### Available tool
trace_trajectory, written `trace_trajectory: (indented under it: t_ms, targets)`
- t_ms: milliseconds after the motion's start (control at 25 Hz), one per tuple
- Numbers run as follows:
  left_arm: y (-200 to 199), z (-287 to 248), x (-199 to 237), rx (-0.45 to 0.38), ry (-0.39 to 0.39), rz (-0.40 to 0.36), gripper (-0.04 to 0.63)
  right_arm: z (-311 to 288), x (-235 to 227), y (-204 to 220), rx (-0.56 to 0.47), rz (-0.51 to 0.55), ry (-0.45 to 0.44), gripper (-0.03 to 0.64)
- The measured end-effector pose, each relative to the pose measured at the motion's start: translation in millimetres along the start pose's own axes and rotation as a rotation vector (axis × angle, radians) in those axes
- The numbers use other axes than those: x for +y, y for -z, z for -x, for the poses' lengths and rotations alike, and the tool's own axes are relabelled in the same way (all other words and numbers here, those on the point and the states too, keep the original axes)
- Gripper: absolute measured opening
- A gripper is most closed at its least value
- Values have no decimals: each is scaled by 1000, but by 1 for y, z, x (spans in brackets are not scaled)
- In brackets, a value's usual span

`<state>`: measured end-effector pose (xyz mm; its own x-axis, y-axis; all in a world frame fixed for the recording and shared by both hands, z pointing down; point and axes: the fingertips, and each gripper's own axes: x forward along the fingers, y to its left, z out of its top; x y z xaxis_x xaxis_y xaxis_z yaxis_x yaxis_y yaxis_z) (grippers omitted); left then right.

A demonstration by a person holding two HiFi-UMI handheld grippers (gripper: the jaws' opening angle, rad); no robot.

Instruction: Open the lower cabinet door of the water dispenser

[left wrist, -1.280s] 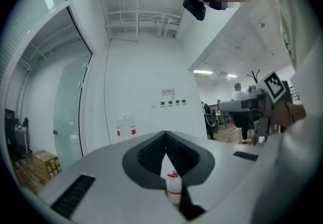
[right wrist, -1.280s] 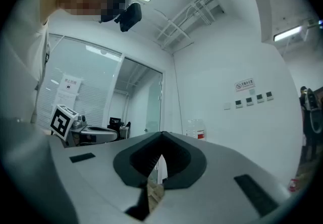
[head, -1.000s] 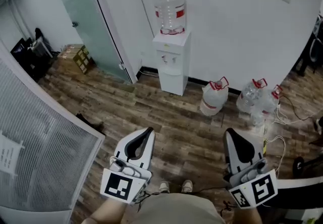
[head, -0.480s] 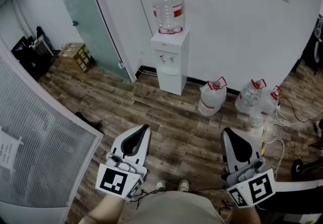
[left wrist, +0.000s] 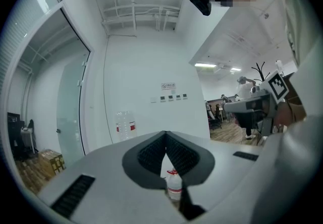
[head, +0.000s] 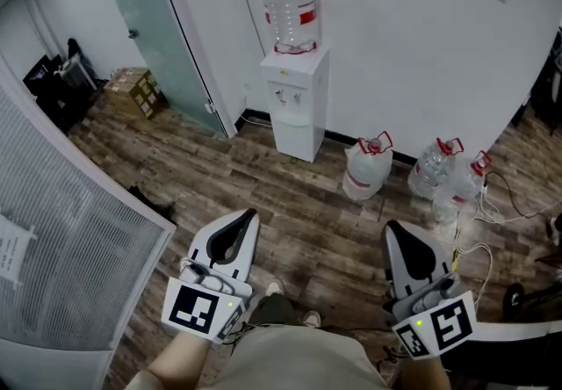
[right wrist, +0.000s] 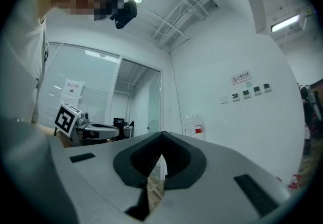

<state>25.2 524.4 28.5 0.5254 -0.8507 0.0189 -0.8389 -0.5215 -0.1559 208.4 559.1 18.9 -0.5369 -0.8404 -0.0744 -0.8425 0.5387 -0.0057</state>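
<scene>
white and boxy, the water dispenser (head: 296,85) stands against the wall on the far side of the wooden floor (head: 219,177), with an inverted water bottle (head: 290,10) on top and its lower cabinet door (head: 293,138) facing the room. the door looks flush with the body, so i judge it closed and the task not yet begun in any real sense. both tools are well apart from the dispenser, held low in front of the person. the left gripper (head: 249,215) has its jaws brought together at the tips with nothing clamped; a spare water jug (left wrist: 174,186) shows only through the slit beneath the tips, far off on the floor. the right gripper (head: 392,227) is likewise closed up and empty. what is left is nearly everything: the approach, finding a grip or edge on the door, and swinging it out. much is hard to read. from the head view the door is too small to show a handle, a recess or which side the hinge is on. in the left gripper view and the right gripper view each tool's own grey housing covers the dispenser's body, leaving only the bottle on top visible, so neither view shows the door at all.
</scene>
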Motion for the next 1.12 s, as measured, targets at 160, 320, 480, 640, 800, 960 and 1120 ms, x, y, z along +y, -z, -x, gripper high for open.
trace_trajectory:
  t_ms: [160, 320, 480, 640, 800, 960, 1120]
  targets:
    - [4, -7, 0, -13, 1, -10, 6, -7, -7, 6, -8, 15, -5, 7]
    - [15, -16, 4, -23, 11, -20, 5, -20, -10, 19, -16, 15, -1, 6]
    - [24, -34, 13, -30, 29, -21, 5, -41, -17, 32, -14, 6, 11, 7]
    - [34, -57, 33, -22, 49, -23, 5, -70, -29, 43, -9, -5, 27, 7]
    - [43, -83, 67, -1, 44, -11, 5, -114, -40, 50, 16, -6, 19, 6]
    - [52, -113, 106, 13, 29, 15, 5, -162, -53, 57, 48, -6, 11, 8]
    - [64, -146, 148, 31, 31, 28, 5, -214, -66, 64, 75, -10, 12, 7]
